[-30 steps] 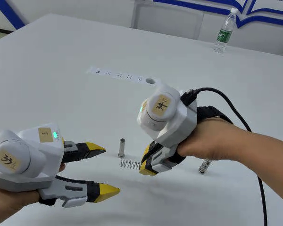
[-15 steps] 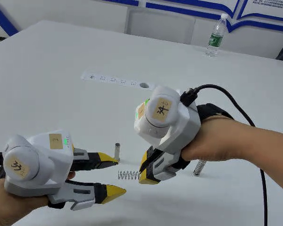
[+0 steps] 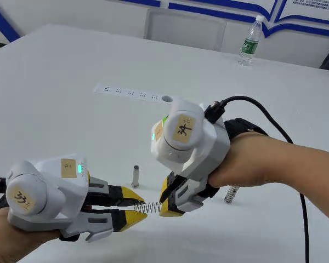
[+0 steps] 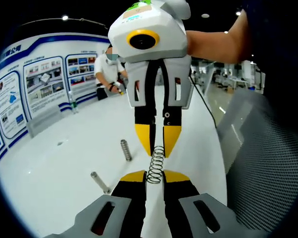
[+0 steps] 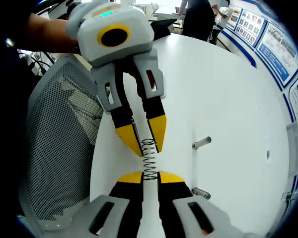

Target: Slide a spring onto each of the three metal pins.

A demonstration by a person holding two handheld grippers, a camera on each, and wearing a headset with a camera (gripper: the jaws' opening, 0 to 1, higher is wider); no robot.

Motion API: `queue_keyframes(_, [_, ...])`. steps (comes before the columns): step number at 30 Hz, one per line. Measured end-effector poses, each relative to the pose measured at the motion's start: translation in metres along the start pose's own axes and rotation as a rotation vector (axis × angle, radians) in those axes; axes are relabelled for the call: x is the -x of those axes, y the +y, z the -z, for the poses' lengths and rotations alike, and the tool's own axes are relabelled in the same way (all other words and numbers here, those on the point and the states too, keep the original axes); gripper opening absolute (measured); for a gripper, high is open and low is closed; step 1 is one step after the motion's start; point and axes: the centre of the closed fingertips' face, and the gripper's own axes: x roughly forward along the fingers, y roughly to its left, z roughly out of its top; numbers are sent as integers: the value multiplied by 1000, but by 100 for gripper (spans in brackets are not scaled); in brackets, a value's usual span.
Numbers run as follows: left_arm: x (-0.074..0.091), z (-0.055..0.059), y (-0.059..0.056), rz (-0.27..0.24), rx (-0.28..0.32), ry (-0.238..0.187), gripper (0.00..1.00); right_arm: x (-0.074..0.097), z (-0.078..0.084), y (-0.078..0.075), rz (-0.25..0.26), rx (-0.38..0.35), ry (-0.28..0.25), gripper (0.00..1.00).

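- loose spring (image 3: 149, 207): thin steel coil, held horizontal; right end pinched by the right gripper (image 3: 165, 204), left end between the yellow tips of the left gripper (image 3: 145, 207).
- bare pin (image 3: 135, 176): short grey cylinder, upright, just beyond the coil.
- sprung pin (image 3: 230, 193): standing farther right, wrapped in a coil.

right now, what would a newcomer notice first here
A small spring stretched between the tips of the left gripper and right gripper, front and centre. Just behind it stands a bare metal pin; to the right, a second pin already wears a spring.
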Motion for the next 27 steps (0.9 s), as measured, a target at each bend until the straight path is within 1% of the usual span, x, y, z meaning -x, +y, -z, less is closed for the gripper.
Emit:
queue_keyframes(8, [-1, 1, -4, 25, 1, -2, 10, -2, 2, 1, -9, 5, 1, 12])
queue_keyframes(12, [1, -4, -6, 33, 12, -25, 10, -4, 2, 2, -18, 4, -4, 13])
queue_keyframes(19, [3, -11, -7, 40, 17, -51, 10, -9, 4, 4, -28, 8, 1, 14])
queue_keyframes(24, [4, -13, -7, 38, 18, -59, 10, -8, 5, 4, -28, 14, 3, 13])
queue_keyframes(27, [3, -12, -7, 40, 23, -54, 10, -8, 4, 4, -25, 14, -4, 13])
